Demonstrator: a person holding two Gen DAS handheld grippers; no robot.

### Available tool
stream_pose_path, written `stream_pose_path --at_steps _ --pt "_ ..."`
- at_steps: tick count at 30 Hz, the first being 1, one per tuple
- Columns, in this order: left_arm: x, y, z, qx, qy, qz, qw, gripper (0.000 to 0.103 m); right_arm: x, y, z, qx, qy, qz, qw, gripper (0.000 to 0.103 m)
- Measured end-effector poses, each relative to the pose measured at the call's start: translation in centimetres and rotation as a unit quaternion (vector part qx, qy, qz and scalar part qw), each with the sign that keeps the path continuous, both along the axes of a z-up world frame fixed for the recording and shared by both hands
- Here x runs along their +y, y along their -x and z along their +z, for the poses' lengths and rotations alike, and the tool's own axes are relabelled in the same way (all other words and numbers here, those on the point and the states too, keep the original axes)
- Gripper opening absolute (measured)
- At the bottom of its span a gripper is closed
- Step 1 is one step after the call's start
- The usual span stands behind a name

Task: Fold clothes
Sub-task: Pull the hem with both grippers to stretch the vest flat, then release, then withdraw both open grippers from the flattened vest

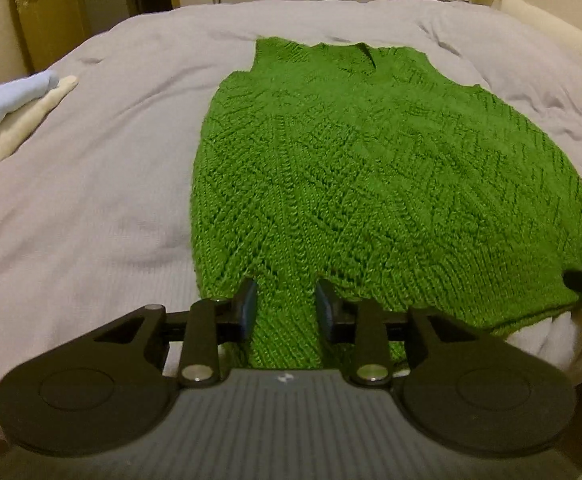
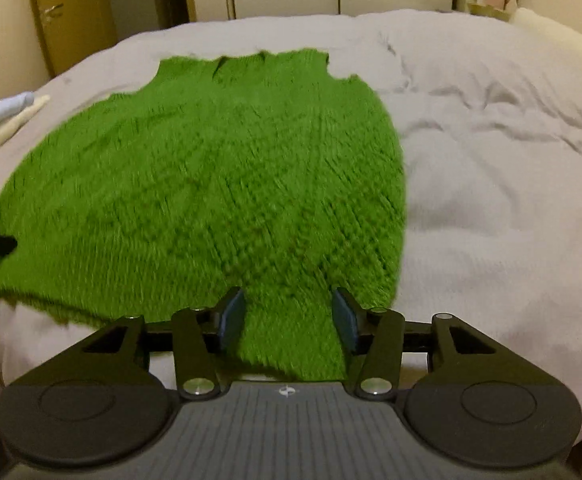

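The green knit vest [image 1: 371,184] lies flat on the bed [image 1: 91,200], hem nearest. Left claw [image 1: 287,308] and right claw [image 2: 287,316] hover part-open over the hem, gripping nothing, seemingly placed to take its near corners.

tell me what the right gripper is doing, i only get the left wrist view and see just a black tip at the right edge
Observer: The right gripper is over the near hem of the green knit vest, close to its right side edge, jaws apart with knit showing between them.
Operator: is it pinching the hem
Observer: No, I see a gap between each blue pad and the fabric; the view is blurred, though.
Operator: anything past the vest on that side
Observer: Only the wrinkled grey bed cover; nothing else lies on it there.
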State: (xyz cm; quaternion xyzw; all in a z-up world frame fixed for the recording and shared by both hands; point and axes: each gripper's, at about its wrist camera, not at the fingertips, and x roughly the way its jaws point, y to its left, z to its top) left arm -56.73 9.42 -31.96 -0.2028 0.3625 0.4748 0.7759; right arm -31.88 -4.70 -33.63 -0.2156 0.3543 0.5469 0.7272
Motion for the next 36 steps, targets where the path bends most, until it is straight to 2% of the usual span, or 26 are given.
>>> stream_pose_path --at_steps 6,11,12,14,15,19,21,24,28,29,31,32,33,36 --pt "-0.6 -0.6 0.6 0.011 0.009 0.039 0.9991 0.029 -0.2 -0.7 0.2 0.013 0.046 0.02 0.999 0.049" --pt "-1.8 -0.7 1.9 0.015 0.022 0.052 0.9983 0.03 -0.2 -0.1 0.4 0.011 0.055 0.008 0.998 0.052" --pt "-2.4 -0.6 2.4 0.014 0.023 0.048 0.9985 0.033 -0.3 0.2 0.5 0.006 0.056 0.001 0.998 0.053" --pt "-3.7 -0.5 3.3 0.015 0.019 0.029 0.9993 0.039 -0.7 1.0 1.0 -0.005 0.056 -0.023 0.998 0.065" --pt "-4.5 -0.4 3.8 0.019 0.01 0.016 0.9996 0.041 -1.2 1.4 1.5 -0.007 0.05 -0.038 0.998 0.077" --pt "-7.0 0.4 5.3 0.024 -0.009 -0.012 0.9996 0.043 -4.1 2.8 3.3 0.01 0.0 -0.081 0.997 0.085" --pt "-8.0 1.1 5.9 0.013 -0.012 -0.014 0.9997 0.046 -5.4 3.5 4.1 0.018 -0.009 -0.102 0.995 0.086" --pt "-9.4 1.9 6.7 -0.003 -0.019 -0.008 0.9998 0.049 -6.8 4.5 5.8 0.016 -0.024 -0.1 0.995 0.089" --pt "-11.1 2.7 7.6 -0.013 -0.026 -0.009 0.9995 0.055 -7.6 5.4 8.4 -0.011 -0.035 -0.1 0.994 0.09" --pt "-11.5 2.8 7.9 -0.013 -0.029 -0.011 0.9994 0.059 -7.8 5.5 8.9 -0.009 -0.041 -0.101 0.994 0.09" --pt "-12.1 3.0 8.4 -0.014 -0.037 -0.015 0.9991 0.06 -8.2 5.6 9.8 -0.002 -0.055 -0.107 0.993 0.091" --pt "-12.3 3.1 8.7 -0.014 -0.041 -0.017 0.9989 0.061 -8.4 5.7 10.2 0.002 -0.059 -0.109 0.992 0.092" --pt "-12.6 3.1 8.9 -0.013 -0.045 -0.019 0.9987 0.062 -8.5 5.9 10.5 0.003 -0.061 -0.11 0.992 0.103" --pt "-13.0 3.0 9.3 -0.008 -0.052 -0.022 0.9984 0.063 -8.9 6.4 11.1 0.003 -0.073 -0.107 0.992 0.103"
